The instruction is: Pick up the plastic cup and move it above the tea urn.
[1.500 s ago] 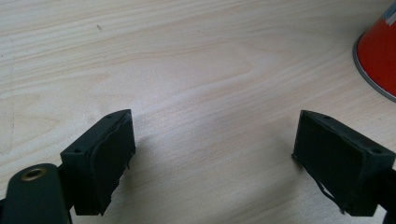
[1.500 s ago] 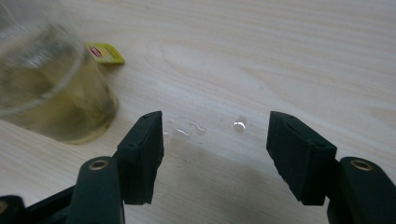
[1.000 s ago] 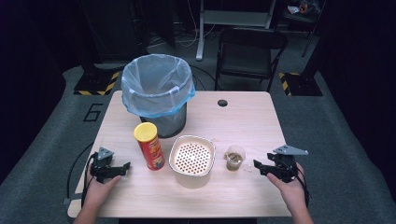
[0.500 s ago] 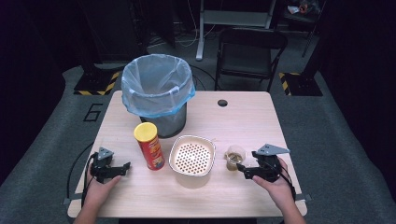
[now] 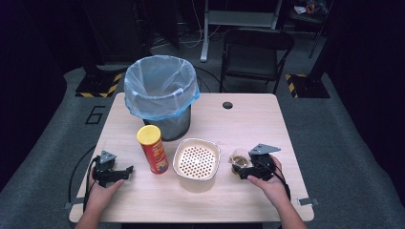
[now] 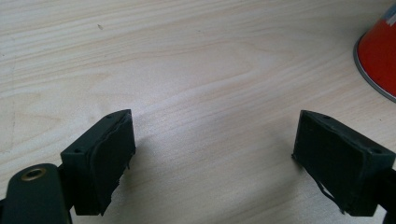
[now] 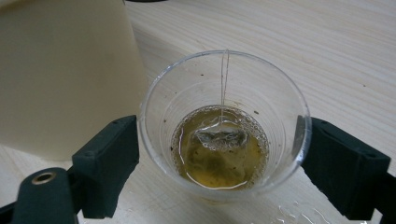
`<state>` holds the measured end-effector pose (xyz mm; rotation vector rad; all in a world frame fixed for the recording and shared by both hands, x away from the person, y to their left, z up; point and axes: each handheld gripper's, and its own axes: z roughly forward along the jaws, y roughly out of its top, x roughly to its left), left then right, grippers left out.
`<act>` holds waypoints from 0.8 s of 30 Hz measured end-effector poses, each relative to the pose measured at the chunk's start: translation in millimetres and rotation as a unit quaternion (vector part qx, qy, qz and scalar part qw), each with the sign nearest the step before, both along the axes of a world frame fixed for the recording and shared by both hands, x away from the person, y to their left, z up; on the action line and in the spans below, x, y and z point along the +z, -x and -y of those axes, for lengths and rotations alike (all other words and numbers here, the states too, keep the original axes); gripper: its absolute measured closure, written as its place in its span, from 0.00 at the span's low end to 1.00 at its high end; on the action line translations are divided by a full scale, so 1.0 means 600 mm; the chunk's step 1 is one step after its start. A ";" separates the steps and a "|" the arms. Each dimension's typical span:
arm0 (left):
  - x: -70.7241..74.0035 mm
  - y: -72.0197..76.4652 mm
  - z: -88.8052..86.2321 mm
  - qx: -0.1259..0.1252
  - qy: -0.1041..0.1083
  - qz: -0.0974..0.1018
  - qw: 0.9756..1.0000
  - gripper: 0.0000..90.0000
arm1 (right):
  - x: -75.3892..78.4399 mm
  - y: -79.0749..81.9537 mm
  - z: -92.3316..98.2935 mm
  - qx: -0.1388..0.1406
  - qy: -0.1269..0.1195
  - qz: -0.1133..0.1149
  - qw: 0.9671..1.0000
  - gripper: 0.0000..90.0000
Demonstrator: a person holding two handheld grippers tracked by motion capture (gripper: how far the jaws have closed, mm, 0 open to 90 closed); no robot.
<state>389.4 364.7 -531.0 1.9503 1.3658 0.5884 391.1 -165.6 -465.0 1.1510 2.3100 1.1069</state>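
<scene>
Right gripper view: right gripper (image 7: pixel 219 158) jaws spread around cup (image 7: pixel 224 121) — left gripper (image 6: pixel 224 163) spread too.

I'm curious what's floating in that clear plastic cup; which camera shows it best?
The right gripper view: the clear plastic cup sits close between the open tool's jaws, a tea bag in brownish liquid. In the high view the cup is tiny.
</scene>
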 end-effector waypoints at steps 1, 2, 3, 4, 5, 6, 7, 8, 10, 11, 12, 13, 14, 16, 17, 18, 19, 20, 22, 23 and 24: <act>0.000 0.000 0.000 0.000 0.000 0.002 1.000 0.14 | -0.006 -0.004 -0.004 0.000 0.004 -0.001 1.000 0.16; 0.000 0.000 0.000 0.000 0.000 0.002 1.000 0.13 | -0.006 -0.004 -0.004 0.000 0.004 -0.001 1.000 0.16; 0.000 0.000 0.000 0.000 0.000 0.002 1.000 0.13 | -0.012 -0.008 -0.007 0.003 0.009 0.003 1.000 0.16; 0.000 0.000 0.000 0.000 0.000 0.002 1.000 0.13 | -0.012 -0.008 -0.007 0.003 0.009 0.003 1.000 0.16; 0.000 0.000 0.000 0.000 0.001 -0.002 1.000 0.13 | -0.017 -0.009 -0.009 0.003 0.015 0.007 1.000 0.18; 0.000 0.000 0.000 0.000 0.001 -0.002 1.000 0.13 | -0.017 -0.009 -0.009 0.003 0.015 0.007 1.000 0.18; 0.000 0.000 0.000 0.000 0.000 -0.001 1.000 0.13 | -0.021 -0.009 -0.011 0.001 0.016 0.009 1.000 0.21; 0.000 0.000 0.000 0.000 0.000 -0.001 1.000 0.13 | -0.021 -0.009 -0.011 0.001 0.016 0.009 1.000 0.21; 0.000 0.000 0.000 0.000 -0.001 0.001 1.000 0.13 | -0.025 -0.010 -0.011 -0.002 0.020 0.011 1.000 0.23; 0.000 0.000 0.000 0.000 -0.001 0.002 1.000 0.13 | -0.028 -0.012 -0.011 -0.003 0.016 0.011 1.000 0.25; 0.000 0.000 0.000 0.000 -0.001 0.002 1.000 0.13 | -0.028 -0.012 -0.011 -0.003 0.016 0.011 1.000 0.25; 0.000 0.000 0.000 0.000 0.000 0.002 1.000 0.13 | -0.029 -0.013 -0.011 -0.004 0.015 0.012 1.000 0.26; 0.000 0.000 0.000 0.000 -0.001 0.002 1.000 0.13 | -0.029 -0.013 -0.011 -0.004 0.015 0.015 1.000 0.27; 0.000 0.000 0.000 0.000 0.000 0.000 1.000 0.13 | -0.031 -0.015 -0.011 0.001 0.016 0.022 1.000 0.28; 0.000 0.000 0.000 0.000 -0.001 0.002 1.000 0.13 | -0.032 -0.014 -0.011 0.001 0.015 0.023 1.000 0.30; 0.000 0.000 0.000 0.000 -0.001 0.001 1.000 0.13 | -0.032 -0.014 -0.013 0.001 0.011 0.024 1.000 0.31; 0.000 0.000 0.000 0.000 0.000 0.002 1.000 0.13 | -0.032 -0.013 -0.012 0.006 0.014 0.028 0.999 0.31; 0.000 0.000 0.000 0.000 0.000 0.002 1.000 0.13 | -0.032 -0.013 -0.013 0.003 0.012 0.028 1.000 0.31; 0.000 0.000 0.000 0.000 0.000 0.001 1.000 0.13 | -0.031 -0.012 -0.013 0.000 0.009 0.028 1.000 0.32; 0.000 0.000 0.000 0.000 0.000 0.001 1.000 0.13 | -0.031 -0.012 -0.012 0.003 0.013 0.031 0.999 0.32; 0.000 0.000 0.000 0.000 0.000 0.001 1.000 0.13 | -0.031 -0.011 -0.013 0.003 0.010 0.030 0.999 0.32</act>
